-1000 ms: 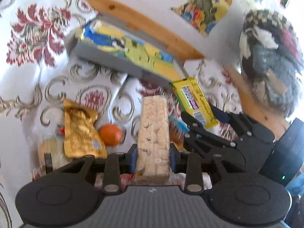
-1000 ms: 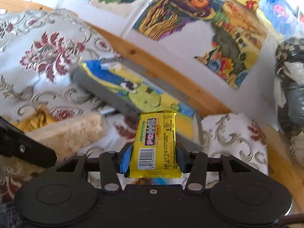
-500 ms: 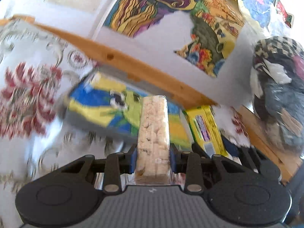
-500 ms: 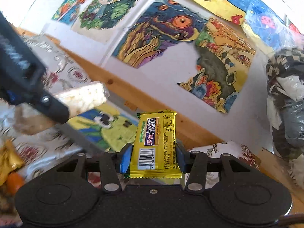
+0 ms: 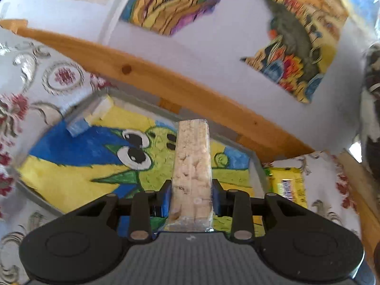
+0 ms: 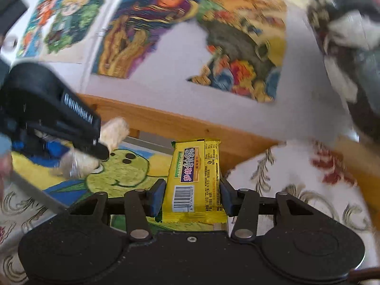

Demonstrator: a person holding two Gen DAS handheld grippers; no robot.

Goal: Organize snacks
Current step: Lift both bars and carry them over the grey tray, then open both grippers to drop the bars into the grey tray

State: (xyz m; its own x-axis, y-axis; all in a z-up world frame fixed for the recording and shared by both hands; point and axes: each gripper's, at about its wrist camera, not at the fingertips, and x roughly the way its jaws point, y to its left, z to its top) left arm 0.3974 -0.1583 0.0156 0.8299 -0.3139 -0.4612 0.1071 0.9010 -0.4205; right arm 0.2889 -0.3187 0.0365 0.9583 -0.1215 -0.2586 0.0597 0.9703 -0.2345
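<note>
We see a tabletop [image 5: 59, 76] draped in a white cloth patterned with silver scrolls and red flowers, filling the left of the left wrist frame. On it, at centre, lies a shallow grey tray [image 5: 133, 97] lined with a blue, yellow and green cartoon drawing. A wooden rail [image 5: 166, 83] borders its far edge.

Black claw [image 5: 191, 191], blue finger pads [image 5: 166, 199], silver pivot screws, ribbed grey housing

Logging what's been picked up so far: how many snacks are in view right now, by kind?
Puffed rice bar, clear wrap, in the left jaws: 1
Yellow-wrapped bar, in the right jaws: 1
Total: 2, both held over or near the painted tray.
</note>
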